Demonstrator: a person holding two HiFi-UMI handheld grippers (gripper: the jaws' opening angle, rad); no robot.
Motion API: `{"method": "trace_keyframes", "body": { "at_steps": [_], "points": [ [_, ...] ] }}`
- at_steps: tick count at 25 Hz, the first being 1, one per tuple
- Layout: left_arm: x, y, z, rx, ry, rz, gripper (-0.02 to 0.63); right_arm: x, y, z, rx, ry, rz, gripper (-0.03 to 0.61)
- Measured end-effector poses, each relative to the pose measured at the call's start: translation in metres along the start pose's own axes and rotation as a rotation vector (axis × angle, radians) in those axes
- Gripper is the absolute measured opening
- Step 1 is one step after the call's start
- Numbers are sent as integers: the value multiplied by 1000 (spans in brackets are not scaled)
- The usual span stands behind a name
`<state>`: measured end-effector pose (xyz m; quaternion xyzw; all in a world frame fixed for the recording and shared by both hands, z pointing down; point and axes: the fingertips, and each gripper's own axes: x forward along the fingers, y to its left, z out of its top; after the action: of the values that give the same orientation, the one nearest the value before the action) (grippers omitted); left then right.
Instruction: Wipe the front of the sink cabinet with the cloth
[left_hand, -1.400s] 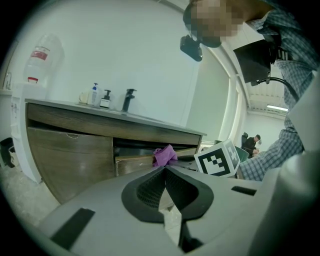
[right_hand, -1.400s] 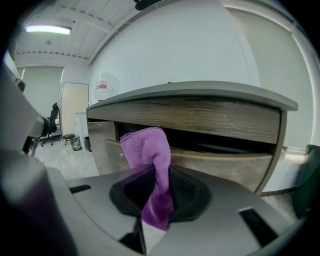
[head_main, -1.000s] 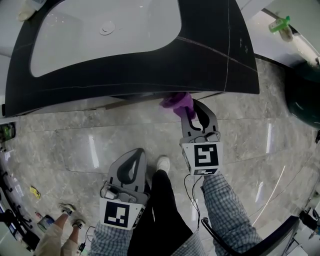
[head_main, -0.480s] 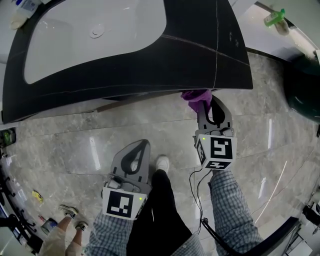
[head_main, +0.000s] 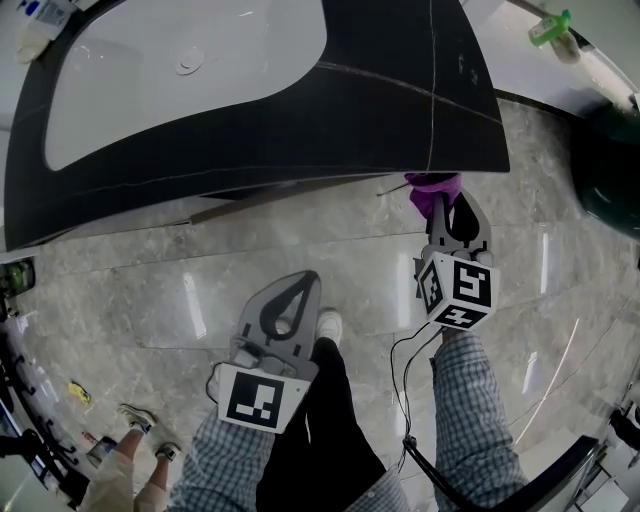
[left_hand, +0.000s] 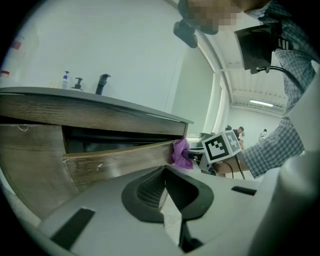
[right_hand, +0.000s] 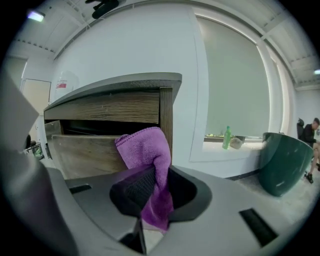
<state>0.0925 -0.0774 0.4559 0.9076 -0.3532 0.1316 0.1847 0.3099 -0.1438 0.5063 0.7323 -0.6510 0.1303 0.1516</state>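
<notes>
A purple cloth (right_hand: 150, 165) is pinched in my right gripper (head_main: 446, 205), which is shut on it. The cloth (head_main: 432, 187) presses against the wooden front of the sink cabinet (right_hand: 100, 150) near its right end, just under the dark countertop (head_main: 400, 110). From the left gripper view the cloth (left_hand: 180, 152) sits at the right end of the drawer front (left_hand: 120, 162). My left gripper (head_main: 285, 312) hangs lower and to the left, away from the cabinet, shut with nothing in it. The white basin (head_main: 190, 70) lies above.
A dark green bin (right_hand: 282, 162) stands right of the cabinet. A green bottle (right_hand: 227, 137) sits on a ledge behind. Another person's feet (head_main: 135, 425) show at lower left on the marble floor (head_main: 150, 290). A black chair arm (head_main: 520, 480) is at lower right.
My right gripper has slid the purple cloth rightward along the cabinet front, from about the middle to near the right end. The left gripper drifted slightly right.
</notes>
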Motion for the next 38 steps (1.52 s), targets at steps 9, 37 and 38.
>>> {"method": "trace_keyframes", "body": {
  "at_steps": [9,37,38],
  "points": [
    [-11,13,-13,-1,17,16,11,10,22,-28,45,-25,3,75],
    [-94,102,-49,-88,15,180,11,4,235,-51,-21,8,316,75],
    [-97,105,-49,-90,14,182,11,4,243,-51,-29,8,331,75]
  ]
}}
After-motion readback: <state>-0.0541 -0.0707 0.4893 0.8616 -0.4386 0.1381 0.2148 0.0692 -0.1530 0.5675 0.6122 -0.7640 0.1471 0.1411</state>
